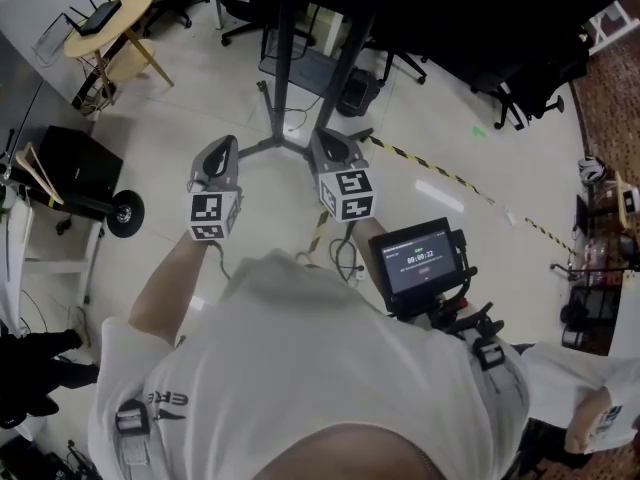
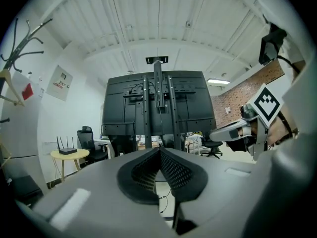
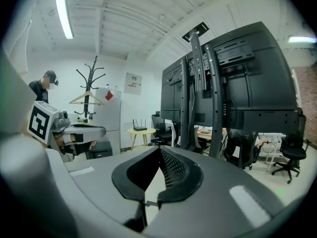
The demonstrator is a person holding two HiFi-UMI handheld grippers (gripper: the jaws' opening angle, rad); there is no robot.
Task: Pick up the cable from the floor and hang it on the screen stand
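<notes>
Cable loose on the floor, half hidden; both grippers empty in front of the screen stand.

The cable [image 1: 347,256] is a thin dark cord lying in slack loops on the glossy pale floor [image 1: 200,88], near the person's chest. Its near part is covered by the white shirt [image 1: 300,368], so its ends cannot be traced. A yellow-and-black striped tape [image 1: 440,173] runs past it. Just beyond the cable, the right gripper [image 1: 330,140] has its ribbed black jaws together on nothing, and so does the left gripper [image 1: 226,146] beside it. Farther off stands the screen stand [image 1: 285,68], slim black metal posts on splayed legs, its top cut off in the head view. To the far left is a round pale wooden bench [image 1: 105,18] carrying a black router [image 1: 100,13].
</notes>
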